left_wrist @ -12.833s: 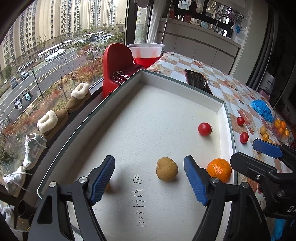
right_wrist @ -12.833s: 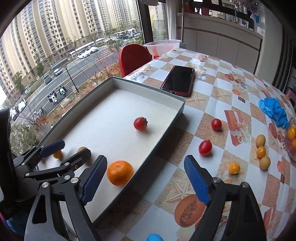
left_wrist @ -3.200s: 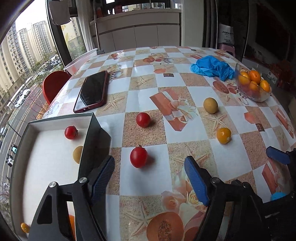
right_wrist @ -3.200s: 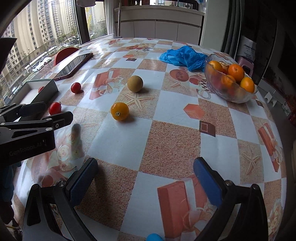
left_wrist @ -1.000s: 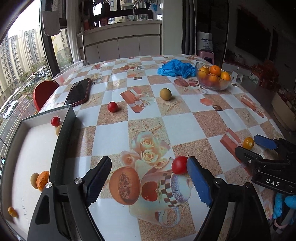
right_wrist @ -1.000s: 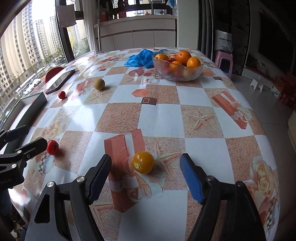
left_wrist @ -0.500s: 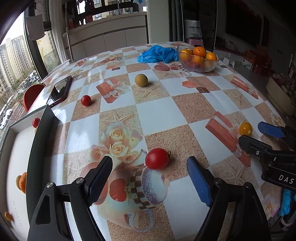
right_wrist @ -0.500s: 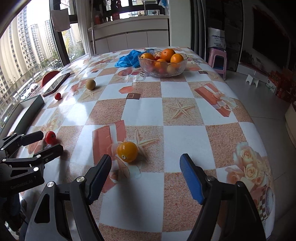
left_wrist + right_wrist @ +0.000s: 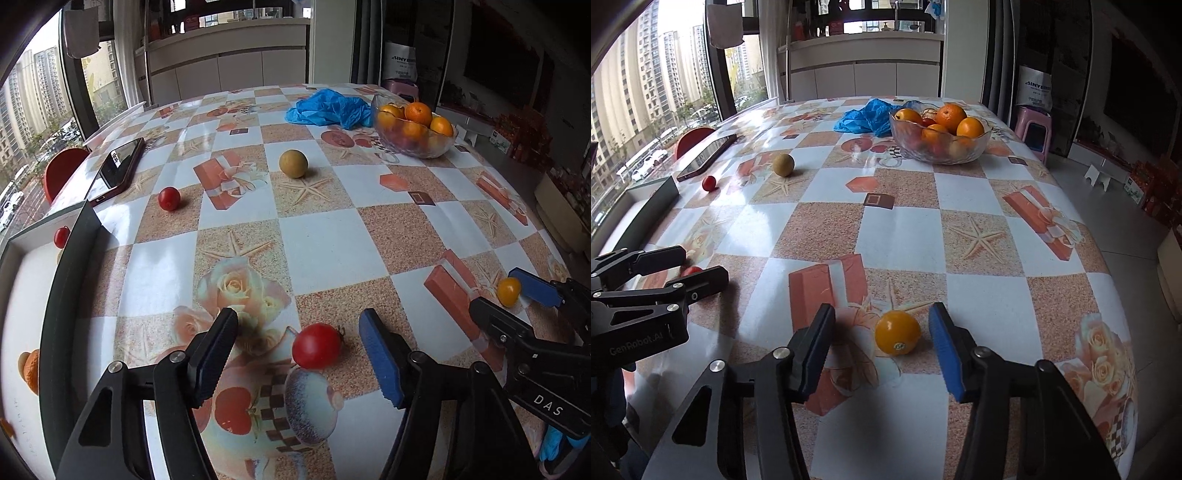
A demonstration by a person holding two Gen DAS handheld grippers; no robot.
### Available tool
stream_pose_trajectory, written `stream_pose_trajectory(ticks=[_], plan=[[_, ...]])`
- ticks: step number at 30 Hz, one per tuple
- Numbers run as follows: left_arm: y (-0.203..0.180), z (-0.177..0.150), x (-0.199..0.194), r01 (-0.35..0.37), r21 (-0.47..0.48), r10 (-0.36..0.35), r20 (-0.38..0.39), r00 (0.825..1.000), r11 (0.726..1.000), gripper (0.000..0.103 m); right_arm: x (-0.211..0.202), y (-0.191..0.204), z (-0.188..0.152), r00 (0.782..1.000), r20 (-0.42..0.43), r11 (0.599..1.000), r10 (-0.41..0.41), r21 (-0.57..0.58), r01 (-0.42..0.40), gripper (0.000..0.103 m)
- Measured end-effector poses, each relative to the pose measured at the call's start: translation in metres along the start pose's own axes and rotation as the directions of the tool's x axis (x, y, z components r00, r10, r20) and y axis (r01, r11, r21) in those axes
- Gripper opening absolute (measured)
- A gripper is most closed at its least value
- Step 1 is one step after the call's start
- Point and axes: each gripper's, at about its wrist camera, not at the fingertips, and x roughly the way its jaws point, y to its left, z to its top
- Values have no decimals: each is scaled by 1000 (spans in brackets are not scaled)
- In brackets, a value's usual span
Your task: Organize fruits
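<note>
Left gripper (image 9: 299, 350): your jaws stand wide apart, low in the left wrist frame, holding nothing. They straddle the red tomato (image 9: 316, 345), which sits on the table (image 9: 328, 243) between them, touching neither pad.
Right gripper (image 9: 882, 343): also spread wide and empty, lower centre of the right wrist frame. The yellow-orange fruit (image 9: 897, 337) rests between the pads, nearer the blue one, with a gap on both sides.
Why so placed: you seem to have bracketed one fruit per tool so both can be closed on at once; that is my reading, not something shown.
Tray (image 9: 59, 280): along the left edge of the left view, already holding a small tomato (image 9: 61, 236) and an orange (image 9: 32, 371), so it looks like the destination.
Still loose: another tomato (image 9: 169, 198) and a brownish round fruit (image 9: 293, 164) in the upper middle.
Glass bowl (image 9: 975, 149): upper right, full of oranges.
Phone (image 9: 117, 166): upper left, near the tray's corner; steer clear when carrying.
</note>
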Motion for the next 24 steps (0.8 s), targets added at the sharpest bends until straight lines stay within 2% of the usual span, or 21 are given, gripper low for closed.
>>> stream_pose_trajectory(ticks=[1,2,4,6,7,15,24], plan=[[0,0,0,-1,0,1,1,1000,1000,70,-1,-1,-1,1000,3,1000,1,2,-1,39],[0,-1,-1,-5,3,5,1,1000,1000,70,-3,-2,-1,1000,4,1000,6,6,-6,24],[-2,-3,-3,-4,10,4,8,1000,1000,62,-4,-5,-2,1000,1,999,28,26,-29,23],[-6,-4,-5,5,28,-6,11,1000,1000,33,-5,-8,-2,999,-2,998,47,43,-47,23],[-9,-3,-6,11,37,-12,8,1000,999,25,-5,-8,-2,998,-5,997,59,50,-59,23],[0,-12,-21,75,-9,-75,-4,997,997,23,-12,-10,-3,992,-18,988,122,96,-119,23],[29,-16,-56,77,-61,-73,67,995,995,23,-20,13,8,984,-18,982,175,73,-173,23]])
